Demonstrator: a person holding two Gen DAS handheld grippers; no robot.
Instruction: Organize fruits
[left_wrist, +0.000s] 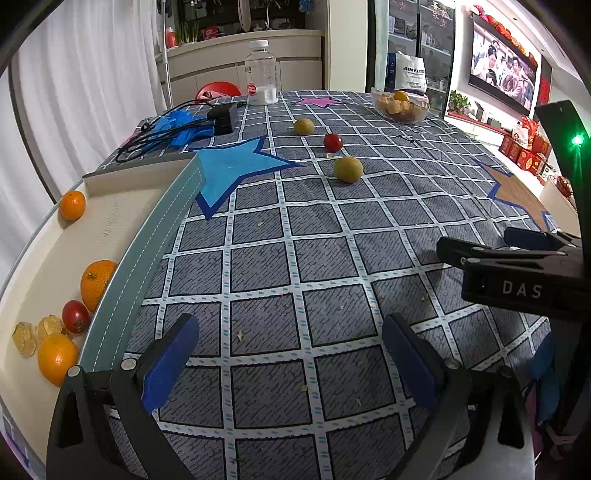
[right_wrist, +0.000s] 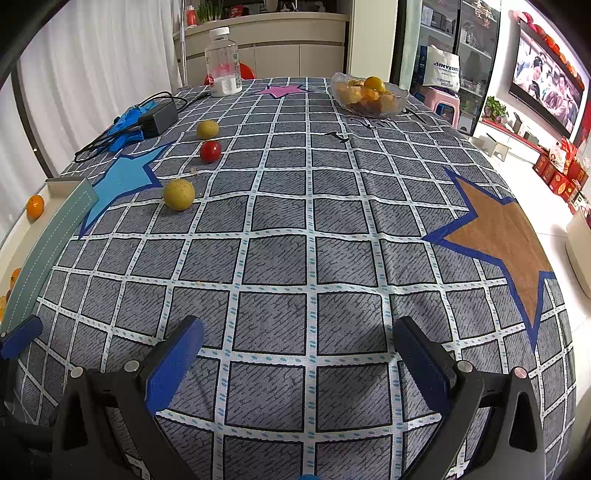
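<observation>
Both grippers low over the near edge of the surface (right_wrist: 295, 229), empty. Left gripper (left_wrist: 291, 354) with fingers (left_wrist: 170, 362) spread wide apart, nothing between them; right gripper (right_wrist: 295, 358) likewise spread, gripping nothing. Probably poised between picks, aimed toward the loose fruit.

Still out on the checked cloth, well apart from either gripper: a near yellow-green fruit (right_wrist: 179, 194), a red tomato (right_wrist: 210, 151) beyond it, a far yellow-green fruit (right_wrist: 207, 129) further back. Likely next for collection.

Tray (left_wrist: 122, 206) at the left edge, already holding three oranges (left_wrist: 96, 284), a small red tomato (left_wrist: 75, 316) and some pale amber pieces (left_wrist: 37, 332), clustered at the near end save one orange far back.

Glass bowl (right_wrist: 369, 96) at the far side, heaped with yellow and orange fruit.
</observation>
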